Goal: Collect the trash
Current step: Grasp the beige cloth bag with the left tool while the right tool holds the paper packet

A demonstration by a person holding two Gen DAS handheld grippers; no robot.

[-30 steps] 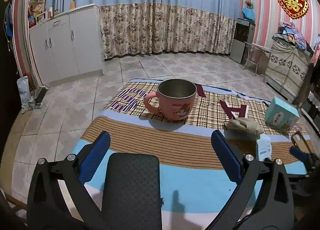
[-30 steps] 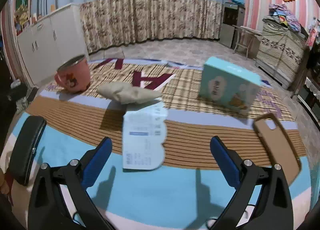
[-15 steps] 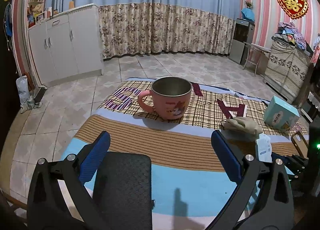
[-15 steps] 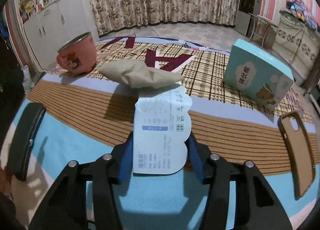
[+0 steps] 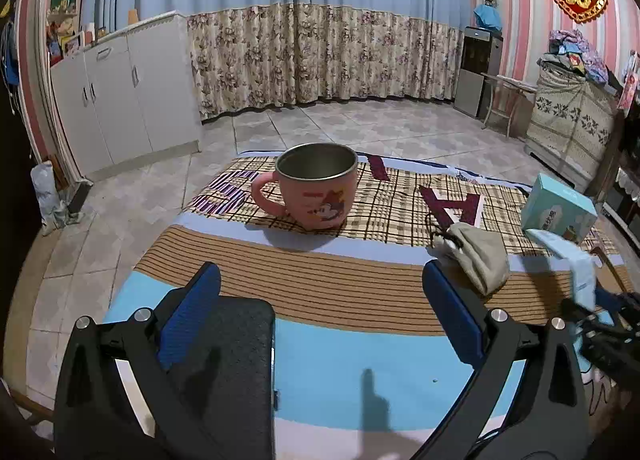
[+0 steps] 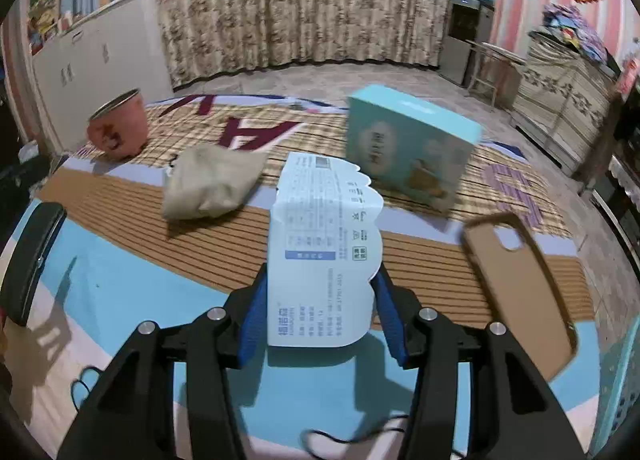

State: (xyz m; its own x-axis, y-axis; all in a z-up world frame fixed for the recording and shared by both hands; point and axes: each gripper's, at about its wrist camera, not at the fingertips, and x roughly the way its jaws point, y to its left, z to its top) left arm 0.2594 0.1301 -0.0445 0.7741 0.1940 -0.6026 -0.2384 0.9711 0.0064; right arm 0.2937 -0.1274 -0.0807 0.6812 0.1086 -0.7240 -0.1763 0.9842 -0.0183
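Right wrist view, lower centre: your right gripper (image 6: 320,310) clamped the paper wrapper (image 6: 324,248) to bin it; your left gripper (image 5: 320,316) gaped empty.

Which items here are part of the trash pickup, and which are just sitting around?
Job:
- white printed wrapper, clamped upright in the right tool
- left tool, open, holding nothing

Lying about:
- pink mug on the plaid cloth
- beige pouch
- teal box
- tan phone case
- black textured pad

Where the trash goes is not in view.
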